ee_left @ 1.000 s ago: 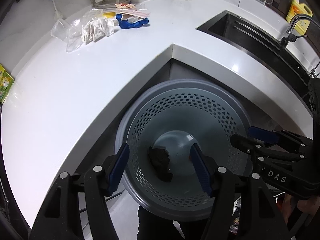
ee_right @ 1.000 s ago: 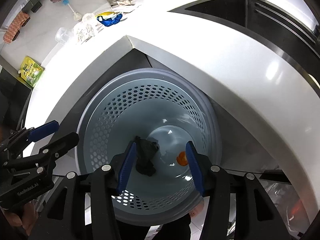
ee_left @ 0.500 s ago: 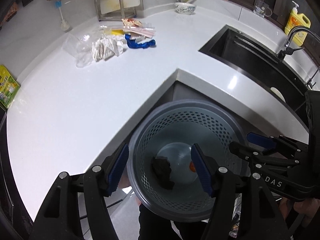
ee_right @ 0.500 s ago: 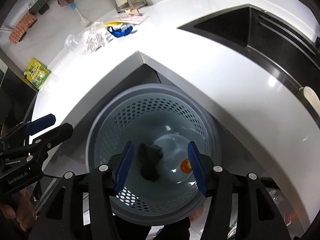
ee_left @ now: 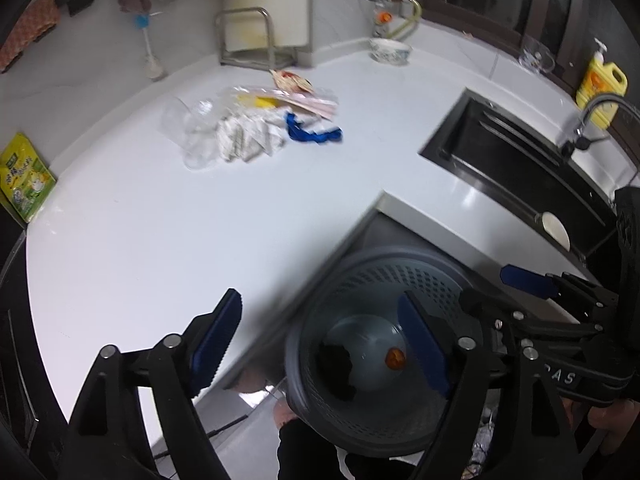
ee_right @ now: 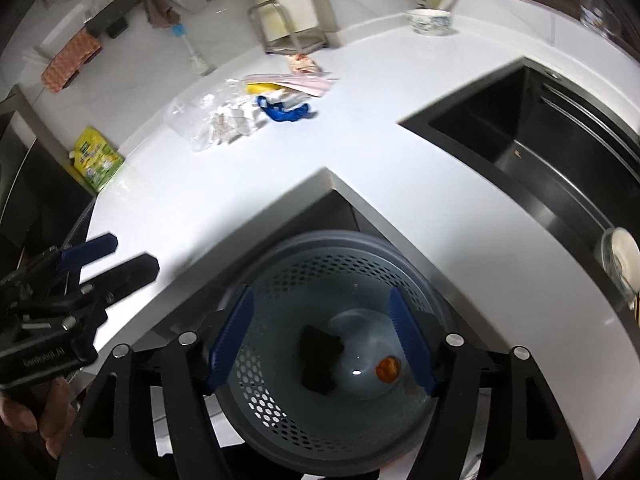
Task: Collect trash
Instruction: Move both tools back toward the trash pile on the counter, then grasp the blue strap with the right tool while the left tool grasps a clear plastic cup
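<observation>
Both grippers, left and right, hang over the bin below the worktop's inner corner, jaws opening wide, nothing between them.

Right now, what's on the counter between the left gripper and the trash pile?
Nothing: in the left wrist view, bare white counter separates the left gripper from the trash pile.

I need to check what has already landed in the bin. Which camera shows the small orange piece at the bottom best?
The right wrist view: the small orange piece lies unobstructed on the grey perforated bin floor. In the left wrist view it is blurrier, right beside a blue finger pad.
</observation>
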Motion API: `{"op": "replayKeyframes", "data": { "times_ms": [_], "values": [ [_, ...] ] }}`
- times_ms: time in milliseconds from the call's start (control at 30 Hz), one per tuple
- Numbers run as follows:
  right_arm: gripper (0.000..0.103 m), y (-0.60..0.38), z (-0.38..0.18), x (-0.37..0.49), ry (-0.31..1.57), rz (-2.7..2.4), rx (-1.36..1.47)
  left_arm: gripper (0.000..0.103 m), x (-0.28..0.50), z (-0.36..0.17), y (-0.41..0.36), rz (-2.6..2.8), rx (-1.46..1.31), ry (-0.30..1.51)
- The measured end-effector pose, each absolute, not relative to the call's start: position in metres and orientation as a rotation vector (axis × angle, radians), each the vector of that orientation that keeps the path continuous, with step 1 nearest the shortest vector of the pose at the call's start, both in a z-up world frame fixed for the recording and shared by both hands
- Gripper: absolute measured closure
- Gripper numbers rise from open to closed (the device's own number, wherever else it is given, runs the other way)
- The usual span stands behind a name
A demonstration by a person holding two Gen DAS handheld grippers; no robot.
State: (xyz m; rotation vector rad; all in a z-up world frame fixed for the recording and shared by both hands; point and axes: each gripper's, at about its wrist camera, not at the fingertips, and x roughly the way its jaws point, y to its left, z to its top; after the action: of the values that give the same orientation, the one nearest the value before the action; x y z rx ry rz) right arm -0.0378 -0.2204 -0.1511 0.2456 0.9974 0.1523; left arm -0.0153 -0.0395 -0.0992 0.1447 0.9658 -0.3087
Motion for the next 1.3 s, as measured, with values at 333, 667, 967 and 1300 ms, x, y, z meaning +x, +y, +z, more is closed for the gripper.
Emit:
{"op": "replayKeyframes", "data": {
  "times_ms": [333,667,967,1300],
  "values": [
    [0.029,-0.195,-0.138,0.002,0.957,0.17,0.123,0.009,0.019,-0.078,0.007,-0.172,0.099,0.89],
    [0.027,-0.175,-0.128,0.062,0.873,0.188,0.075,0.008,0.081,-0.071,0.045,-0.075,0.058,0.804],
    [0.027,-0.166,-0.142,0.137,0.86,0.151,0.092,0.008,0.137,-0.093,0.051,-0.067,0.064,0.789],
    [0.027,-0.151,-0.164,0.2,0.857,0.112,0.126,0.008,0.183,-0.114,0.048,-0.089,0.04,0.782]
  ]
}}
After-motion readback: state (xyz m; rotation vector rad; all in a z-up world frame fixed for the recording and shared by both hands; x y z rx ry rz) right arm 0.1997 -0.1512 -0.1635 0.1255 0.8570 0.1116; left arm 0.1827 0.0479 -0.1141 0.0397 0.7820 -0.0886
